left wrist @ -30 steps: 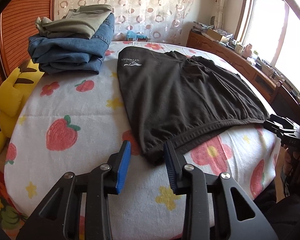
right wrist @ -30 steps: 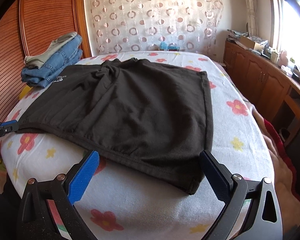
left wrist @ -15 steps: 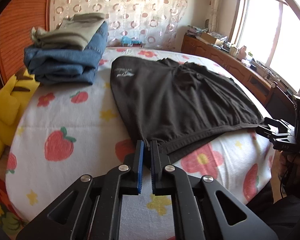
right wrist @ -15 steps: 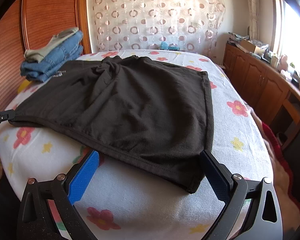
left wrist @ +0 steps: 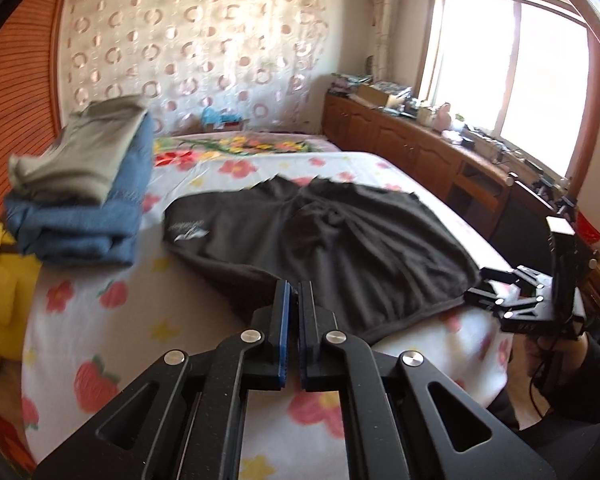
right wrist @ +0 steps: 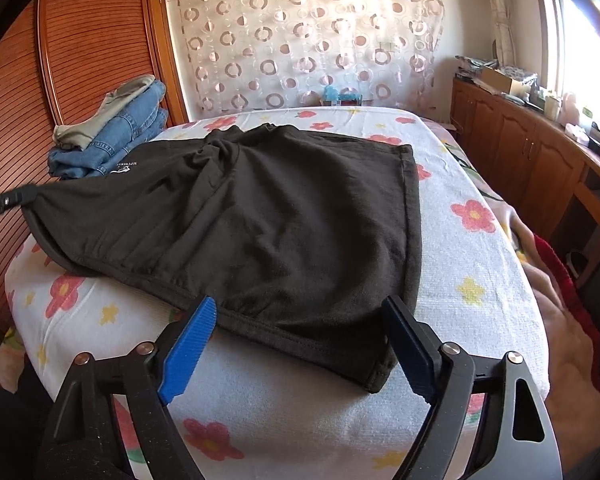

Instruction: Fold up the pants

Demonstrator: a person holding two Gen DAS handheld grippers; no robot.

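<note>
Dark brown pants [right wrist: 260, 216] lie spread on the flowered bed; they also show in the left wrist view [left wrist: 340, 248]. My left gripper [left wrist: 294, 308] is shut on the left corner of their near hem and holds it lifted off the bed. That gripper shows at the left edge of the right wrist view [right wrist: 8, 200], with the cloth pulled up to it. My right gripper [right wrist: 300, 332] is open, its blue pads on either side of the near right hem corner, not closed on it. It also shows in the left wrist view [left wrist: 488, 292].
A stack of folded jeans and olive pants [left wrist: 84, 196] sits at the far left of the bed [right wrist: 480, 280], next to a yellow plush toy [left wrist: 0, 292]. Wooden cabinets [right wrist: 540, 160] with clutter run along the right wall under the window. A wooden headboard [right wrist: 80, 60] stands to the left.
My left gripper closed on the left hem corner and lifted it up. My right gripper moved forward so its open pads straddle the right hem corner.
</note>
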